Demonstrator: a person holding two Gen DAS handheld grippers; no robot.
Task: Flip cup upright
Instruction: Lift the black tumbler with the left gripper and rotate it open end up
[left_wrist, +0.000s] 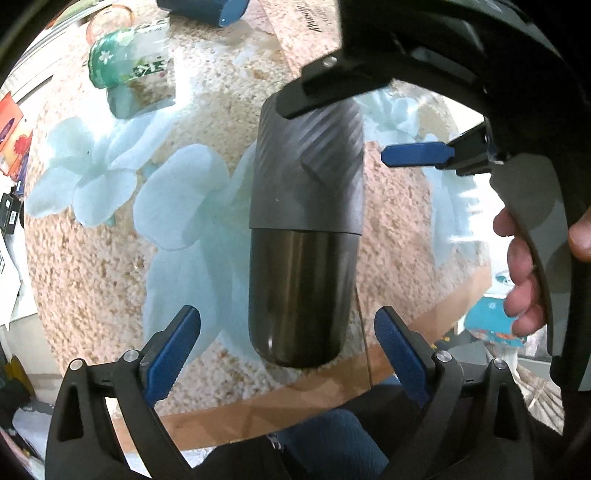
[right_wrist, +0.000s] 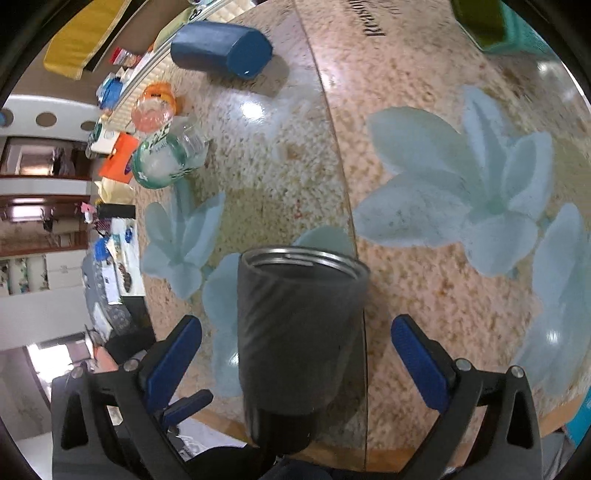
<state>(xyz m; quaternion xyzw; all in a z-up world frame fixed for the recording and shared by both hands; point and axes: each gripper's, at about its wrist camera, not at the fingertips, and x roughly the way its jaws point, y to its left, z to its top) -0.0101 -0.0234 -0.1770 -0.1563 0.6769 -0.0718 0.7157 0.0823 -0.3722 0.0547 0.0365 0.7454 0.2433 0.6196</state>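
A dark grey cup (left_wrist: 304, 229) with a ribbed sleeve and a shiny metal base lies on its side on the flowered table; its base points toward my left gripper. My left gripper (left_wrist: 288, 350) is open, its blue pads on either side of the base, apart from it. In the right wrist view the cup (right_wrist: 295, 332) shows its open metal rim facing away. My right gripper (right_wrist: 295, 354) is open around the sleeve, and it shows in the left wrist view (left_wrist: 351, 125) above the cup's far end.
A blue cup (right_wrist: 225, 48) lies on its side at the far end of the table. A green-printed glass (right_wrist: 162, 158) and an orange glass (right_wrist: 155, 107) lie at the far left. A green box (right_wrist: 491, 22) sits at the far right. The table's front edge (left_wrist: 258, 410) is near.
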